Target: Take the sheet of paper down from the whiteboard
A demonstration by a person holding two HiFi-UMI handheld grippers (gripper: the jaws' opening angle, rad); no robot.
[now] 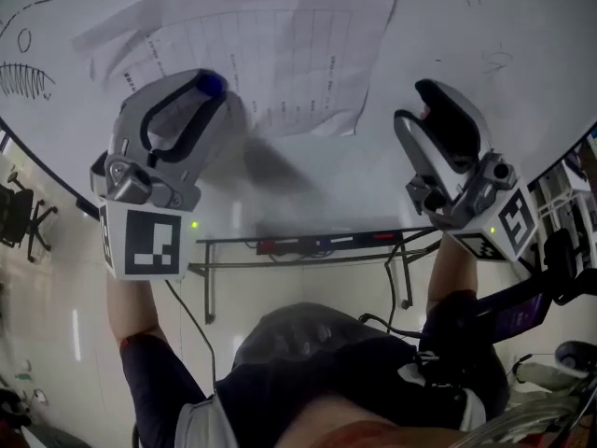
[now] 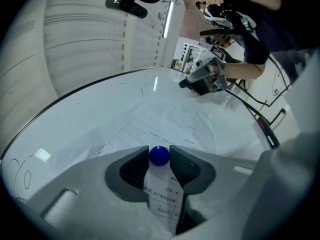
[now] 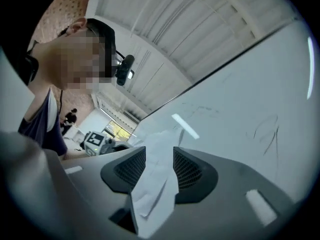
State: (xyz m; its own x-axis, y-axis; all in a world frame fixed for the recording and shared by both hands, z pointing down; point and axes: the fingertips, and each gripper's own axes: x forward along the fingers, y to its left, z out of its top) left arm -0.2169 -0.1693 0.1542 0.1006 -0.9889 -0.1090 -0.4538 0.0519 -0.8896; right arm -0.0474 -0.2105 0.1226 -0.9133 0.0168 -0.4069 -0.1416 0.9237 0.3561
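Clamped up close on the blue magnet (image 2: 159, 155) with the left gripper (image 2: 159, 151), right at the lower left corner of the sheet of paper (image 1: 280, 54). Hangs rumpled on the whiteboard (image 1: 522, 26), pinned there. Over on its other side, holding the right gripper (image 3: 159, 151) up with jaws parted, paper showing in the gap. Marker scribbles (image 1: 23, 77) further out along the board.

Whiteboard (image 1: 522, 26): one.
Paper (image 1: 280, 54): one sheet.
Magnet (image 2: 159, 155): one, blue.
Claws: two, both mine, left claw (image 2: 160, 168) and right claw (image 3: 159, 166).
Cubes: two, left cube (image 1: 149, 241) and right cube (image 1: 511, 220), one on each claw.
Head camera (image 3: 125, 69): one, by my count.
Chair (image 1: 20, 215): one that I can see.
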